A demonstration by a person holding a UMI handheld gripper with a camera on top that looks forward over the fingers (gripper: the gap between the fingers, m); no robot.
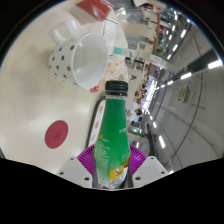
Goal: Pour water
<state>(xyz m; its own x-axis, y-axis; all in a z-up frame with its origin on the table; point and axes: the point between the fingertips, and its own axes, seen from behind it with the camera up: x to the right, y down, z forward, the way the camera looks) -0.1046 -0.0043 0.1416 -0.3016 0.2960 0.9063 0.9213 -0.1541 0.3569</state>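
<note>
A green plastic bottle [113, 128] with a dark cap stands up between my fingers, and my gripper [112, 160] is shut on it: both purple pads [92, 156] press its lower body from either side. Its cap points towards a white cup with black dots [82, 55], which sits beyond the bottle on the pale table. The cup appears tilted in this view, its wide mouth facing the bottle. The bottle's base is hidden below my fingers.
A round red coaster [57, 133] lies on the pale table [35, 90], left of the bottle. Past the cup are a red-and-white item [95, 8] and, further off, a room with desks and clutter [150, 70].
</note>
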